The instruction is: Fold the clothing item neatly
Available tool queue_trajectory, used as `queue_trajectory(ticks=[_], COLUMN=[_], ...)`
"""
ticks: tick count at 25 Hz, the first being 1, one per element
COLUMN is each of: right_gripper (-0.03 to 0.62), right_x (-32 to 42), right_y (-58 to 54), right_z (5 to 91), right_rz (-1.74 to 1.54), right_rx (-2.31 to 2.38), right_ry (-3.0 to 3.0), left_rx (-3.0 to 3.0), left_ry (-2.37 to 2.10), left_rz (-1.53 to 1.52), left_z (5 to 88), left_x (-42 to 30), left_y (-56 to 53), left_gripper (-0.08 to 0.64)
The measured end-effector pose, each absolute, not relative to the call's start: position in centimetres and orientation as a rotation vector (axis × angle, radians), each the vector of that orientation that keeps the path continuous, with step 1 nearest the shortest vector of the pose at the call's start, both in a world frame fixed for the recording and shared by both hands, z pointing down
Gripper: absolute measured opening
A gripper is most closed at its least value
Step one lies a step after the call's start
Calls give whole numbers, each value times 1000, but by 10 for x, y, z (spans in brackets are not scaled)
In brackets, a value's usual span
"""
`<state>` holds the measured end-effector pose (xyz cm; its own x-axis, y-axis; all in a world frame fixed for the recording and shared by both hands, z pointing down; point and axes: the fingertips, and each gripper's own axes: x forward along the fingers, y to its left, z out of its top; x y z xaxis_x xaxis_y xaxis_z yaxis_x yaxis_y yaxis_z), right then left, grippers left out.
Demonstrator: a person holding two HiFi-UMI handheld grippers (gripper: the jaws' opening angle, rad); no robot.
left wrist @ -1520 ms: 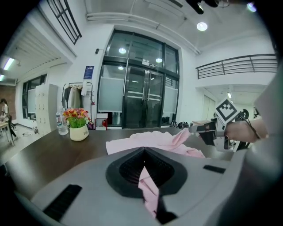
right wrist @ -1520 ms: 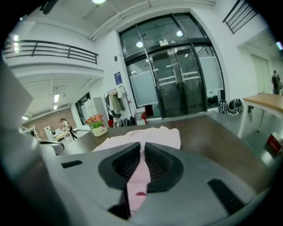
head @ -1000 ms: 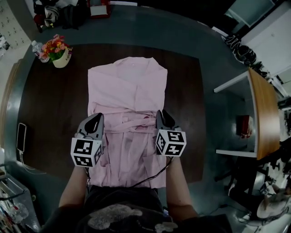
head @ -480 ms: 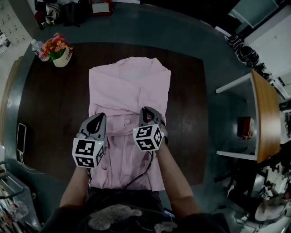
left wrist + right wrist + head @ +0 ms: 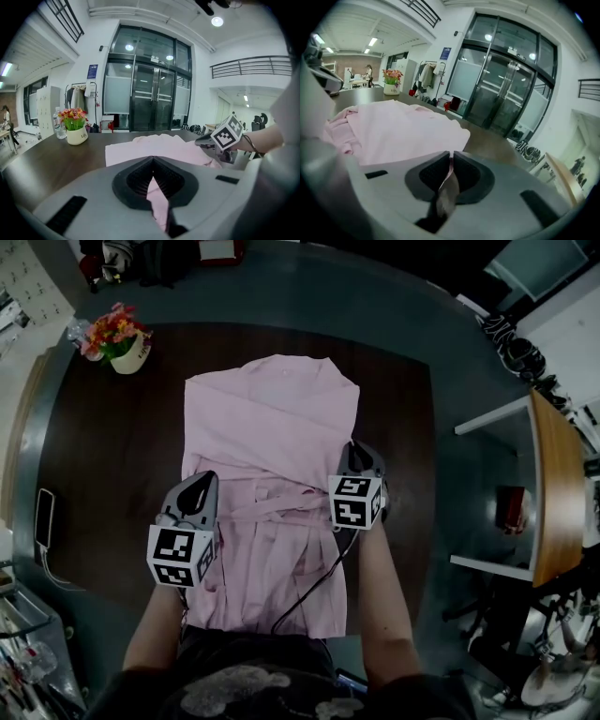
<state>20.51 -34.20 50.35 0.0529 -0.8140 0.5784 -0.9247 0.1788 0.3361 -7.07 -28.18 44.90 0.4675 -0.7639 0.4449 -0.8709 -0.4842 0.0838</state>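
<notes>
Left hand-held gripper (image 5: 198,481) clamps the pink garment (image 5: 267,427). Right hand-held gripper (image 5: 362,452) has just been closing, pinching its edge

I am losing the pink garment (image 5: 154,146) just behind the closed jaws of the left gripper (image 5: 152,161), where the housing is covering it. The right gripper (image 5: 450,157) has just been closing its jaws, and the pinched fabric between them is showing dark and blurred. Far ahead of those jaws, a person (image 5: 369,71) is appearing too small to make out.

- My head view was dim and underexposed, its corners bowed by fisheye.
- Both gripper views looked bright under ceiling lights (image 5: 217,21), with dark vignetted edges.
</notes>
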Motion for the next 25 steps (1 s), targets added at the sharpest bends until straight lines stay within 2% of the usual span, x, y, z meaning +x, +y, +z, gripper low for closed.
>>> queue_trajectory(ticks=[5,9,15,25], right_gripper=[43,43,43,42], right_x=[235,251,224,160], right_y=[-322,-301,-233,-22], right_z=[523,507,463,452], right_rz=[365,414,361,235], right_rx=[1808,1972,2103,2300], right_ry=[-1738,-1763,-1908,-1826], left_rx=[2370,2361,2400,2511], left_ry=[-1469,-1486,-1450,-1335], left_rz=[521,522,450,443], left_z=[453,455,455,470], left_x=[-82,-92,-107,-187], left_y=[-266,-247,-198,-46], left_gripper=[9,9,9,9])
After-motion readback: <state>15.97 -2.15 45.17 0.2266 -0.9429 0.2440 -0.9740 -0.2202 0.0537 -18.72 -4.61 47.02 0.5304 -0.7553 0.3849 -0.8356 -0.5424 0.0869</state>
